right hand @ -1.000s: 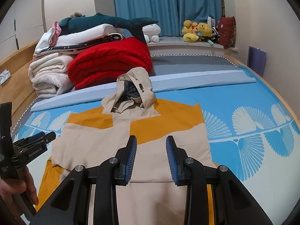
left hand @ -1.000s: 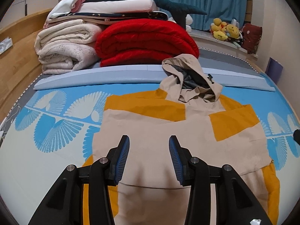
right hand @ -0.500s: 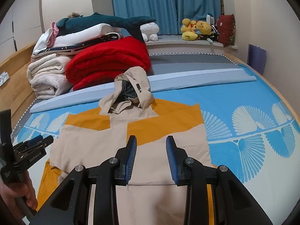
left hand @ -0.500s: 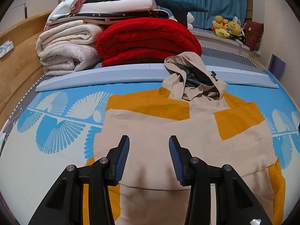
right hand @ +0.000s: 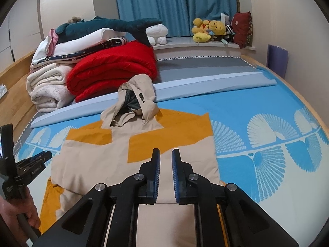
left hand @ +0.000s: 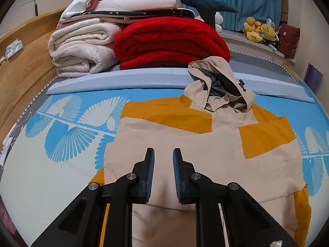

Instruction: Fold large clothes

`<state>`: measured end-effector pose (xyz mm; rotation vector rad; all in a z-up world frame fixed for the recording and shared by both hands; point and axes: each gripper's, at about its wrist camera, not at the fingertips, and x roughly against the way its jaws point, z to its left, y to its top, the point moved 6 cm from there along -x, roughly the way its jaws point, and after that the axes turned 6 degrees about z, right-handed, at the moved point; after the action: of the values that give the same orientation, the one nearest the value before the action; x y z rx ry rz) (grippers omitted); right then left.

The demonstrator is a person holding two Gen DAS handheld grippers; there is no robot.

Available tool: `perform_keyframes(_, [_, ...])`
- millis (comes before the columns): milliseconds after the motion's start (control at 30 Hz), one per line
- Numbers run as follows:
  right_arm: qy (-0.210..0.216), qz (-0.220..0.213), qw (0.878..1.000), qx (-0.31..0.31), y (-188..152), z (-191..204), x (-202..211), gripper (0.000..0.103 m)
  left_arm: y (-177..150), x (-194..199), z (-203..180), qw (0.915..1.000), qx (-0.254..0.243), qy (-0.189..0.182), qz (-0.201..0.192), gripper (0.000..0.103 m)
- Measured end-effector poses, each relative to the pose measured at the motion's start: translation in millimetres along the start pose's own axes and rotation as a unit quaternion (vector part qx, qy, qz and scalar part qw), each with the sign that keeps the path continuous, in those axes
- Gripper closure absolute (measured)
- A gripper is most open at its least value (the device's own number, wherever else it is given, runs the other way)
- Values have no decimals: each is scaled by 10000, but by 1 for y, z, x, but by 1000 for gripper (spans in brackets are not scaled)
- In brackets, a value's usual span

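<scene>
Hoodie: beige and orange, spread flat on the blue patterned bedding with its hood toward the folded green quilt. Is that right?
Not quite. The quilt behind the hood is red, not green, as both wrist views show. The rest holds: the hoodie is beige and orange, spread flat on the blue patterned bedding.

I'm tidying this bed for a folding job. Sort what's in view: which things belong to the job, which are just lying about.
Part of the job:
- beige and orange hooded jacket, spread flat on the bed
- left gripper, jaws closing, nothing between them
- right gripper, jaws closing, nothing between them

Lying about:
- red quilt
- cream blankets
- shark plush
- yellow plush toys
- blue curtain
</scene>
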<state>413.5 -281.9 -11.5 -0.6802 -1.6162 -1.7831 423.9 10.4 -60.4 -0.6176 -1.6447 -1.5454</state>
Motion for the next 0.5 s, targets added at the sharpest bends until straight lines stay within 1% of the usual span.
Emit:
perform_keyframes(133, [67, -11, 10000, -29, 2, -4, 4, 89, 0, 1, -9, 10000, -83, 10, -4, 87])
perform_keyframes(233, [109, 55, 9999, -52, 3, -7, 3, 89, 2, 0, -14, 9999, -116, -62, 8, 88])
perform_keyframes(367, [25, 129, 9999, -102, 5, -15, -1, 89, 8, -14, -17, 9995, -154, -209, 191, 89])
perform_keyframes(467, [-29, 129, 9997, -195, 8, -24, -4, 91, 22, -35, -19, 9984, -166, -363, 405, 90])
perform_keyframes(500, [-72, 138, 9996, -219, 9, -28, -6, 92, 31, -45, -21, 9976, -179, -462, 493, 90])
